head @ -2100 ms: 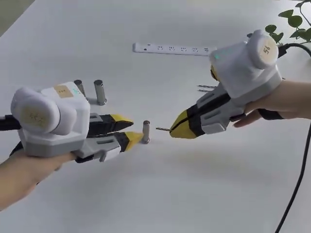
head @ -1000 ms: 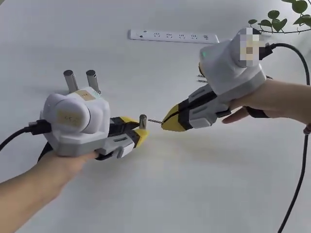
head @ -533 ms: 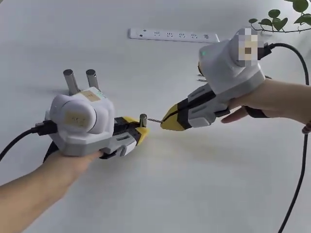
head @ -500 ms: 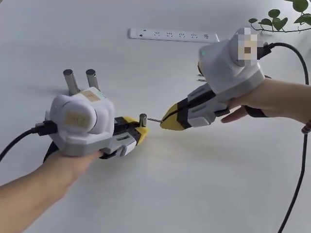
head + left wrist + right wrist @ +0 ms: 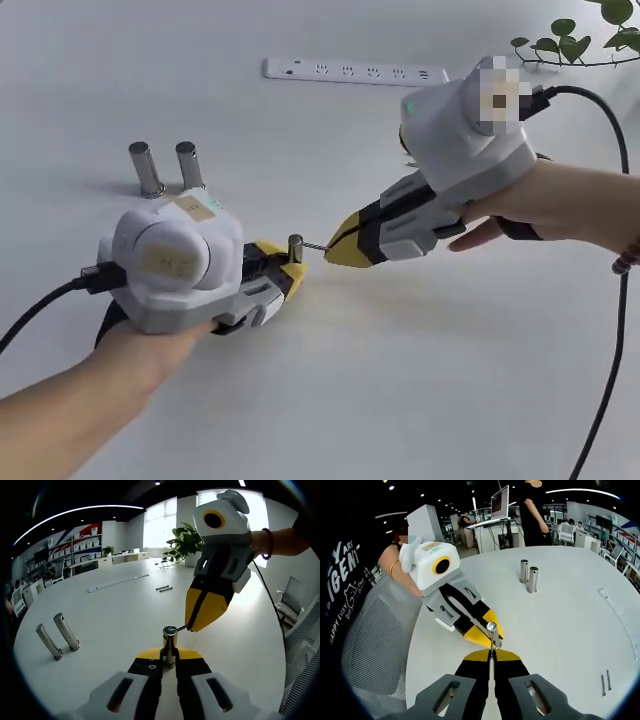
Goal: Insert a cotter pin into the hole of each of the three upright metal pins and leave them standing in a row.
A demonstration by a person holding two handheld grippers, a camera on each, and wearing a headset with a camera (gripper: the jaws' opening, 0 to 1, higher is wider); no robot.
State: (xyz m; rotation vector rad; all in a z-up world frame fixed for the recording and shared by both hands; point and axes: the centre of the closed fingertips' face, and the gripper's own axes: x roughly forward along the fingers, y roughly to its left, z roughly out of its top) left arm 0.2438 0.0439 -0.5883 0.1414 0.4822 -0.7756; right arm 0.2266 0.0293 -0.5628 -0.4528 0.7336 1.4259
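1. Nearest me, the left gripper (image 5: 287, 272) has its jaws pinched onto the lower part of a metal pin (image 5: 295, 246). The pin stands upright on the table (image 5: 400, 380). The left gripper view shows the yellow tips hugging it on both sides.
2. Just past it, the right gripper (image 5: 333, 251) comes in from the opposite side. Its jaws are squeezed tight on a cotter pin (image 5: 314, 246), held roughly level. The free end of the cotter pin meets the top of the metal pin, where the hole would be. I cannot tell whether the tip is in the hole or only against it. I'd say the first insertion is in hand but not finished.
3. Farther back on the left, a second metal pin (image 5: 146, 169) and a third metal pin (image 5: 189, 165) stand upright just beside each other, well apart from both grippers. I see nothing through either one, so both look left to do, as does lining all three up in a row.
4. Beyond the right gripper, two spare cotter pins (image 5: 163, 587) lie side by side on the table, which would be enough for the remaining two.
5. Farthest off are a power strip (image 5: 355, 72) and, at the table's edge, a plant (image 5: 590, 40).
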